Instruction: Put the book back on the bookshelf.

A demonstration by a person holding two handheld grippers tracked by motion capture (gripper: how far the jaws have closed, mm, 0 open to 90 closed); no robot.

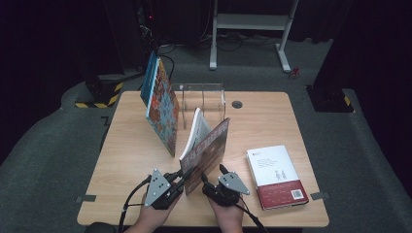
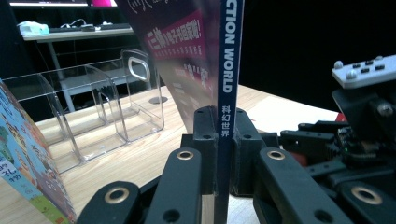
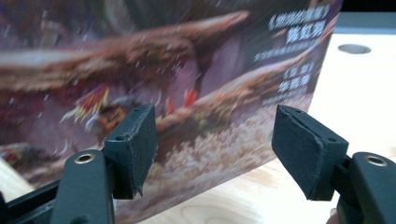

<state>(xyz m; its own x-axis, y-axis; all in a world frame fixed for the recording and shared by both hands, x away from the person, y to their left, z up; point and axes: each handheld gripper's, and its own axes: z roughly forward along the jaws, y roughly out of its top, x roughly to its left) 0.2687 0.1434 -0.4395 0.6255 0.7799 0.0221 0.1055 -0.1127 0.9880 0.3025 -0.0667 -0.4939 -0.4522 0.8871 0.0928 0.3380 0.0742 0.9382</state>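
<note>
The left hand-held gripper (image 1: 179, 180) is clamped on the spine edge of a thin, floppy, slick-covered magazine (image 1: 206, 153) held up over the bench (image 1: 131, 160), w/ the right hand-held gripper (image 3: 212, 151) wide open beside its cover, so best gripped near the spine.

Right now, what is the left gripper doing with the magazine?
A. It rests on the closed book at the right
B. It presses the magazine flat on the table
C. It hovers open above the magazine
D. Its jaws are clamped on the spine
D: in the left gripper view the left gripper has its jaws shut on the blue spine of the magazine, which stands upright above the table.
</note>
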